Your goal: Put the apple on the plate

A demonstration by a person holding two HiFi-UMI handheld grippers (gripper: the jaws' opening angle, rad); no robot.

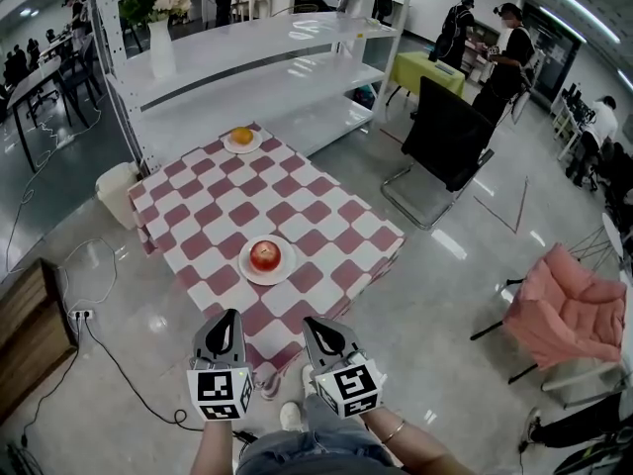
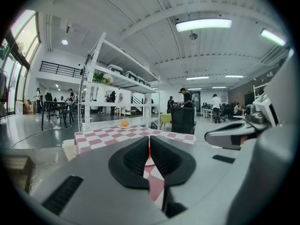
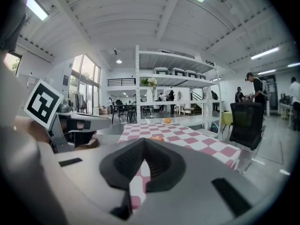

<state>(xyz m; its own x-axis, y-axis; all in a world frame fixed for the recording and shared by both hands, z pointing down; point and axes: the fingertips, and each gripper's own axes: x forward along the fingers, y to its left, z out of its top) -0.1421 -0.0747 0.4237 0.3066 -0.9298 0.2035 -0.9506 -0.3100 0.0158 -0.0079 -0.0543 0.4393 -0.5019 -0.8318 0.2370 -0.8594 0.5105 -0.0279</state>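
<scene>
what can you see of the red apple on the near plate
The round red apple has glossy skin, deep red at the sides with a paler, yellowish patch around the top dimple, and it looks whole. It sits upright, roughly in the middle of a small round white plate. The plate lies on the red-and-white checked tablecloth, toward the cloth's near end. Only the plate touches the apple. A stem cannot be made out.
</scene>
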